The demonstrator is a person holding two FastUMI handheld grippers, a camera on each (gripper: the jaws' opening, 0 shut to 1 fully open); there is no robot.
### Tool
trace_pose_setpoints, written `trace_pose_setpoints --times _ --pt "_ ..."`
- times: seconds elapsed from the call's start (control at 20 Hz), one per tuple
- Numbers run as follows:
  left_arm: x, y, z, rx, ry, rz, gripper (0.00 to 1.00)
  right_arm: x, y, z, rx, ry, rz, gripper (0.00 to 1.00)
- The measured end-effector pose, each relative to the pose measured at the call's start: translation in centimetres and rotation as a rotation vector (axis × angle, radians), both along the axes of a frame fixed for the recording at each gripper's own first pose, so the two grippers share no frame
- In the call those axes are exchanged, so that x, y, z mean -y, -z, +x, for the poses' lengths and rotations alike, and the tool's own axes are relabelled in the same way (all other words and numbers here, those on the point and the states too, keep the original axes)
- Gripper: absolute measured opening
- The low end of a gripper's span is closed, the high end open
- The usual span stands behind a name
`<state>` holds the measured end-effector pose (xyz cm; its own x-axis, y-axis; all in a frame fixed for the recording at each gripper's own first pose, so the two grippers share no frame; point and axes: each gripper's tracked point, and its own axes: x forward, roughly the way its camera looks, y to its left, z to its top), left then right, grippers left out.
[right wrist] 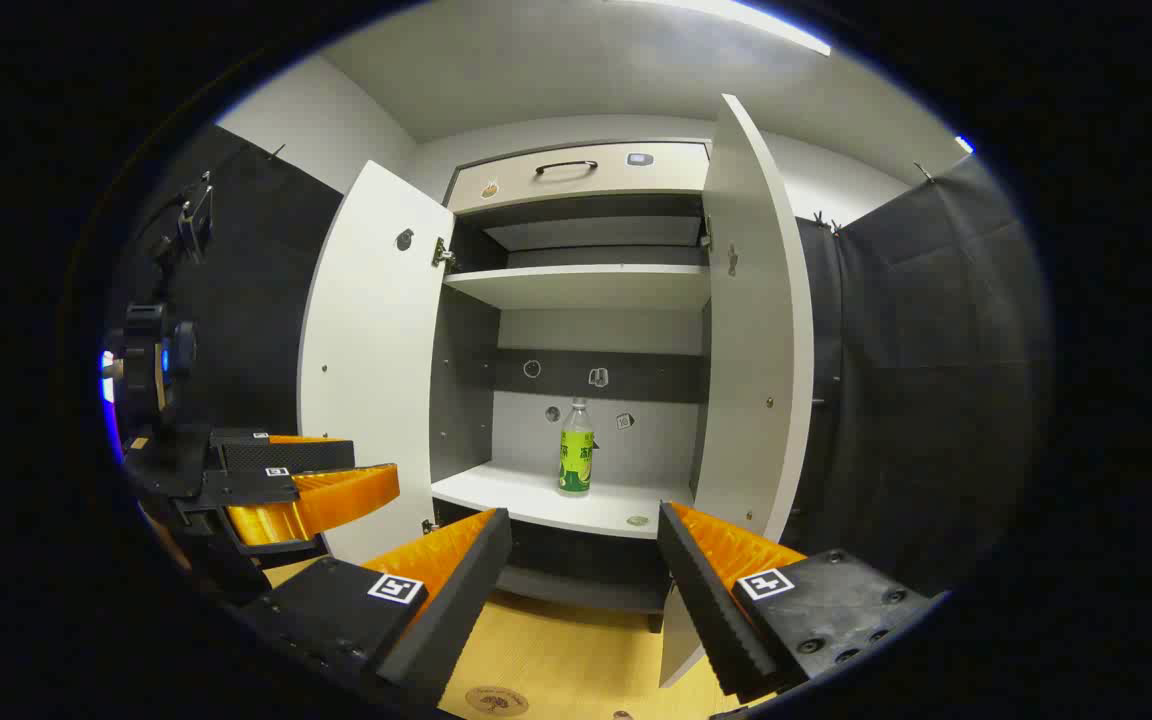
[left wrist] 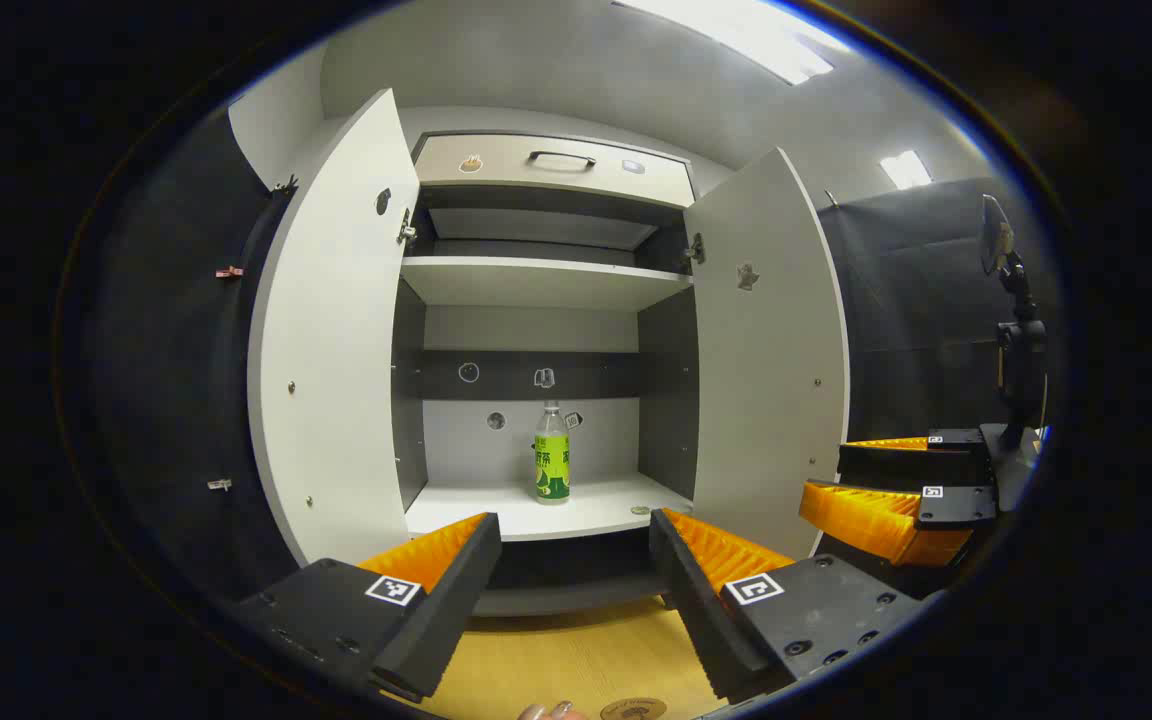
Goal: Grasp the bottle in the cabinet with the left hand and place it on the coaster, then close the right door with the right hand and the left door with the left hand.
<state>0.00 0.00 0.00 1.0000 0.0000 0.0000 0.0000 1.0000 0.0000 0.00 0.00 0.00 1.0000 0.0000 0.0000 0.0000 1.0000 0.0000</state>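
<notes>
A clear bottle with a green label (left wrist: 552, 453) stands upright on the lower shelf of a white cabinet, its left door (left wrist: 331, 330) and right door (left wrist: 771, 350) both swung open. In the right gripper view the same bottle (right wrist: 576, 448) stands between the left door (right wrist: 371, 360) and the right door (right wrist: 756, 330). My left gripper (left wrist: 571, 585) is open, well short of the shelf and centred below the bottle. Open too, my right gripper (right wrist: 581, 590) hangs in front of the cabinet. A round coaster (left wrist: 633, 709) lies on the wooden table, also seen as the coaster (right wrist: 496, 700).
The right gripper (left wrist: 896, 500) shows at the right of the left gripper view; the left gripper (right wrist: 286, 490) shows at the left of the right gripper view. A drawer with a handle (left wrist: 561, 158) tops the cabinet. A camera stand (left wrist: 1016, 320) rises at far right.
</notes>
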Motion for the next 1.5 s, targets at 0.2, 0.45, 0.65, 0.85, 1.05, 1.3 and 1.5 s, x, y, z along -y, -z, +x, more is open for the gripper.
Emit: trace_pose_setpoints --times 0.2,0.45,0.65,0.85,1.05,1.3,1.5 --pt "0.2 0.1 0.1 -0.013 0.010 -0.006 0.95 0.0 -0.1 -0.2 0.000 0.002 0.000 0.98" --pt "0.2 0.6 -0.1 -0.035 0.004 -0.036 0.95 -0.3 0.1 -0.5 -0.012 -0.007 0.000 0.98" --pt "0.0 0.6 -0.3 -0.033 -0.009 -0.027 0.95 -0.4 0.0 -0.6 -0.012 -0.007 0.003 0.98" --pt "-0.2 0.6 -0.5 -0.033 -0.003 -0.020 0.95 -0.4 -0.3 -0.6 -0.007 -0.003 0.008 0.98" --pt "-0.4 0.1 -0.2 -0.023 0.024 -0.016 0.95 -0.3 -1.1 -0.5 0.009 0.006 -0.006 0.98" --pt "-1.8 -1.8 -0.1 0.019 0.037 0.019 0.95 0.0 -3.6 -1.0 0.052 0.039 -0.004 0.98" --pt "-2.5 -0.9 -0.2 0.002 0.067 0.021 0.95 -0.3 -3.1 -1.6 0.033 0.073 -0.024 0.98"
